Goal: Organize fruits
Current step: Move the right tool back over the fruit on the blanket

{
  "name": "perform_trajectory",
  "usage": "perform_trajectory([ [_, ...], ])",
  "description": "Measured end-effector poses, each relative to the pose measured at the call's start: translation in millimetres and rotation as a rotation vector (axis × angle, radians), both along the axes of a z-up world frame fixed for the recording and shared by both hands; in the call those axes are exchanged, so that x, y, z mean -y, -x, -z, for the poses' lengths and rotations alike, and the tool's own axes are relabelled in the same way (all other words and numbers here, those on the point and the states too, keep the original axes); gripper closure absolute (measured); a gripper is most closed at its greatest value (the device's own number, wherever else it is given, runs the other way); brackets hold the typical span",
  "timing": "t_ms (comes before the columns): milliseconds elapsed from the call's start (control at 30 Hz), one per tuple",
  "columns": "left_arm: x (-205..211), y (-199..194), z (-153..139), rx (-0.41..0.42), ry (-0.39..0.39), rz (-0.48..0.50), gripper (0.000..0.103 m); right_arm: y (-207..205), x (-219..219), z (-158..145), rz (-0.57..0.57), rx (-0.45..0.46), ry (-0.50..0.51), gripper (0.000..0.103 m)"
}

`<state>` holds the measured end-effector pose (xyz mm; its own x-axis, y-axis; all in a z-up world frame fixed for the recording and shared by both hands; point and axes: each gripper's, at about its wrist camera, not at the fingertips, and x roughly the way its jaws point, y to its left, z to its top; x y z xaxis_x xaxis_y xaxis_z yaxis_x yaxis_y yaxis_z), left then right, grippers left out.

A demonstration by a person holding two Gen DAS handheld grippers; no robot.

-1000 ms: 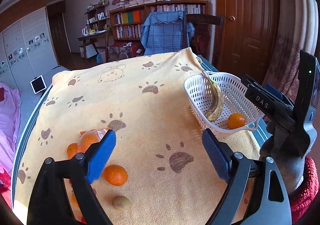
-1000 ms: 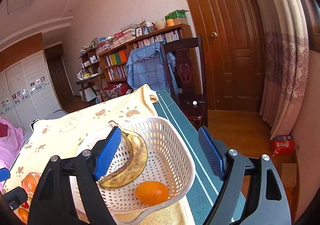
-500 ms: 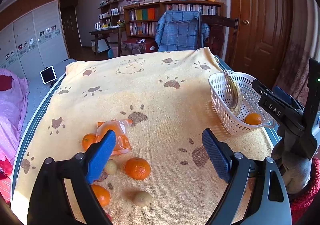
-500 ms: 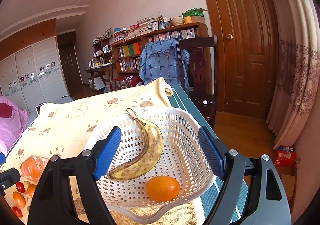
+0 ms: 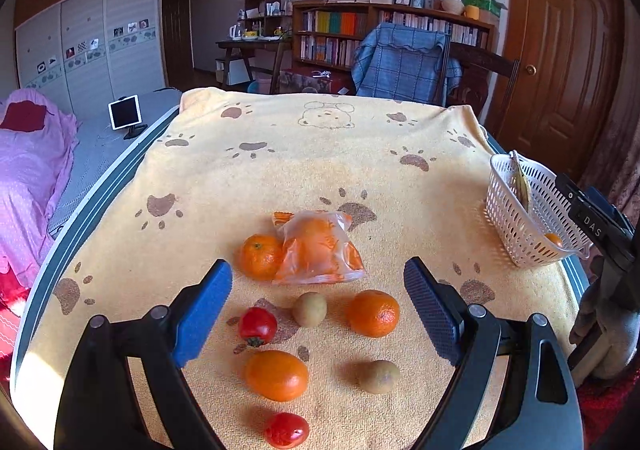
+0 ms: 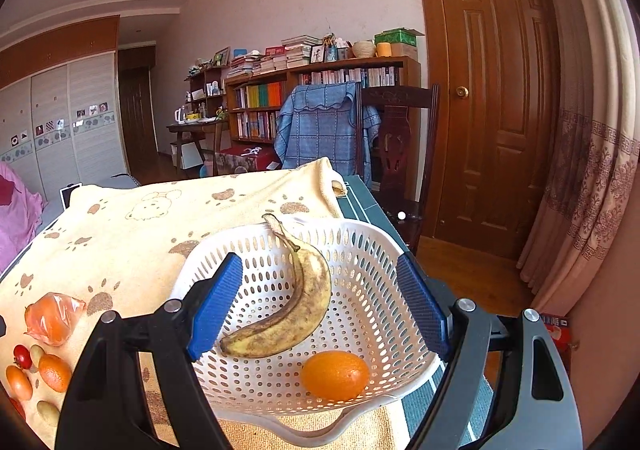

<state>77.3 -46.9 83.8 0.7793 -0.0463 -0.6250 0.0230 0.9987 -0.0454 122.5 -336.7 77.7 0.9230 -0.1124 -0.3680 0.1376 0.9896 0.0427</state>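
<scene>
A yellow towel with brown paw prints covers the table, and a bookshelf and a brown door stand at the back of the room. The left gripper hangs over a bunch of fruit with its blue fingers wide apart and nothing held. Between the fingers lie a small red tomato, a little brown fruit and an orange. Just past the fingertips sit another orange and a plastic bag of oranges, touching each other. Closer in lie an oval orange fruit, a second brown fruit and a second tomato. The right gripper hangs over a white basket at the table's edge, fingers wide and empty too. In the basket, between those fingers, a spotty banana lies beside one orange fruit.
</scene>
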Motion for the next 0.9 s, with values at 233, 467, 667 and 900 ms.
perform_trajectory([
  [233,-51,3,2,0.007,0.060,-0.077,0.016,11,-25,-26,-0.144,-0.056,-0.057,0.016],
  [467,-81,5,9,-0.006,0.097,-0.102,0.016,21,-72,-21,-0.278,-0.145,-0.119,0.014],
  [667,-91,9,19,-0.022,0.118,-0.086,0.016,23,-116,-3,-0.371,-0.252,-0.172,0.014],
  [900,-100,9,31,-0.042,0.153,-0.078,0.016,15,-154,18,-0.437,-0.349,-0.170,0.014],
])
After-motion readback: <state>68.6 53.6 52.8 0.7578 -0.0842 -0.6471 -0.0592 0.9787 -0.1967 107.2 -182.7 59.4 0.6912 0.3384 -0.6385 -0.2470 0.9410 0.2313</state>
